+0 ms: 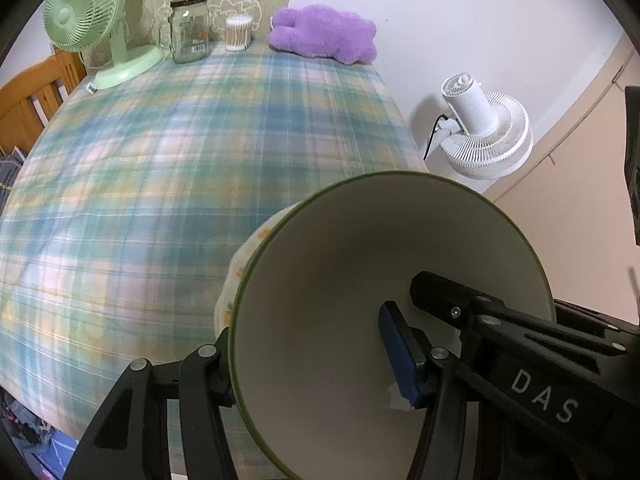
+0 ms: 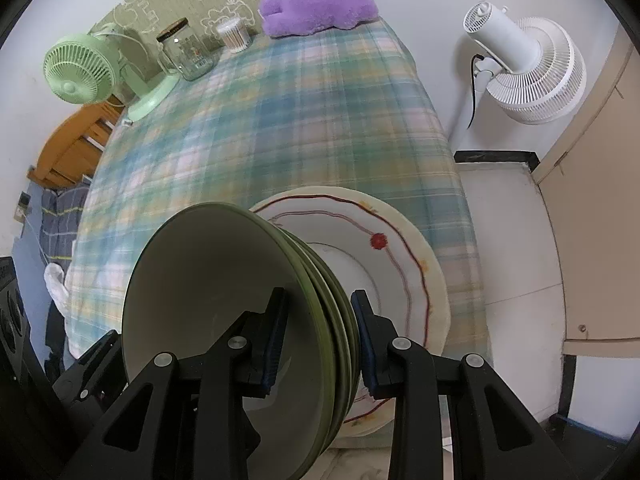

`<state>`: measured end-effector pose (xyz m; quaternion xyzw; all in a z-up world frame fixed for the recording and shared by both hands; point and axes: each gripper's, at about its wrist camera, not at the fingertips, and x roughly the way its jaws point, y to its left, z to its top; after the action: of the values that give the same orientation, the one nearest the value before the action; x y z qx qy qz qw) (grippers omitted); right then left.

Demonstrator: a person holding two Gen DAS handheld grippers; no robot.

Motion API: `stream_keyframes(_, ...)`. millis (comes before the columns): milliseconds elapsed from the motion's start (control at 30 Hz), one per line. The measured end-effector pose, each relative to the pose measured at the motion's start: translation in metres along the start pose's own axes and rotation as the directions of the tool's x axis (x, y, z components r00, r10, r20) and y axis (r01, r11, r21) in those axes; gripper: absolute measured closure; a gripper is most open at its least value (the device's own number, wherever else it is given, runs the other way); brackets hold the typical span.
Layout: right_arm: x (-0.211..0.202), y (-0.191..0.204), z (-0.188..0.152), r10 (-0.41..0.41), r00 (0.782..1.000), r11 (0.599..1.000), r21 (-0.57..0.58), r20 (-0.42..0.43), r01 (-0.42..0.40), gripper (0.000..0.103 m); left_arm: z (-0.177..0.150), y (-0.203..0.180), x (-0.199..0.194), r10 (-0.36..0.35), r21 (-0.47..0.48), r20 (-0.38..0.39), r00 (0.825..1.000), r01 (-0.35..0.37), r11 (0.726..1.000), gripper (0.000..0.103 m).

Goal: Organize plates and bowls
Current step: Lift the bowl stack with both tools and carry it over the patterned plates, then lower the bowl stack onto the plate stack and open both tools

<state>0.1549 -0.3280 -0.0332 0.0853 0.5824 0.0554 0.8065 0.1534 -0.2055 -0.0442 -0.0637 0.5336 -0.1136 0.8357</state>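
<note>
**Both grippers loaded: bowl stacks + plate, held on edge over the plaid table**

L gripper (image 1: 316, 364): clamped on the wall of a stack of bowls (image 1: 360, 280). One finger (image 1: 400, 360) w/ blue pad sits inside the front bowl, the other is outside behind the rim. Bowls are tipped on their side: mouth faces the cam and up-right, axis near level, green rim line runs round the opening. Outer wall shows a pale flower print, prob. a second bowl nested behind; can't count them. Stack hangs over the near right edge of the plaid table (image 1: 180, 160), not resting on it.

R gripper (image 2: 318, 344): clamped across nested green bowls (image 2: 224, 300) plus a white plate (image 2: 404, 264) w/ red wavy line and a red dot. One pad inside the front bowl, other pad between the last green rim and the plate face. Whole set stands on edge, bowl mouths open to the left in the right wrist view, plate face toward the bowls, stack axis roughly level, left-right. It sits over the table's near edge.

Pose: both grippers angled steeply down at the table, fingers pointing fwd across it.

Far end of table: green fan (image 1: 84, 12), glass jar (image 1: 190, 30), cotton swab tub (image 1: 239, 33), purple plush (image 1: 324, 32). Right of the table, off it: white fan (image 2: 528, 68).
</note>
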Motion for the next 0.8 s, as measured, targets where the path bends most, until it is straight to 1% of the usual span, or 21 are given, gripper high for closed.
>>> stream_keyframes(100,0.006,-0.006,0.004,-0.018,1.0,1.0,-0.01,-0.015,0.018,0.068,0.002,-0.005,0.009,0.002,-0.003,-0.021,1.0,-0.002,1.0,0.045)
stream_keyframes(200,0.012,-0.012,0.005,-0.018,0.999,1.0,-0.006,-0.029,0.018,0.068,0.004,-0.007,0.015,0.015,0.0,-0.028,0.999,-0.015,1.0,0.046)
stream_keyframes(333,0.016,-0.015,0.01,-0.003,1.0,1.0,-0.008,-0.031,0.002,0.068,0.007,-0.01,0.018,0.051,0.01,-0.018,0.999,-0.051,0.999,0.047)
stream_keyframes(433,0.019,-0.016,0.013,0.011,0.999,1.0,-0.013,-0.032,-0.011,0.068,0.01,-0.014,0.019,0.091,0.021,-0.015,0.996,-0.091,0.996,0.047)
stream_keyframes(567,0.024,-0.019,0.014,0.022,0.999,1.0,-0.008,-0.042,-0.022,0.062,0.009,-0.021,0.02,0.117,0.056,-0.003,0.993,-0.117,0.992,0.047)
stream_keyframes(633,0.025,-0.024,0.013,0.039,0.998,0.999,0.012,-0.042,-0.039,0.062,0.008,-0.024,0.02,0.126,0.068,0.0,0.992,-0.126,0.99,0.046)
stream_keyframes(700,0.025,-0.028,0.01,0.06,0.998,0.998,0.026,-0.037,-0.059,0.061,0.007,-0.027,0.02,0.147,0.082,0.004,0.989,-0.146,0.986,0.046)
stream_keyframes(800,0.023,-0.031,0.007,0.068,0.997,0.997,0.027,-0.019,-0.068,0.061,0.007,-0.03,0.02,0.165,0.093,0.005,0.986,-0.165,0.982,0.043)
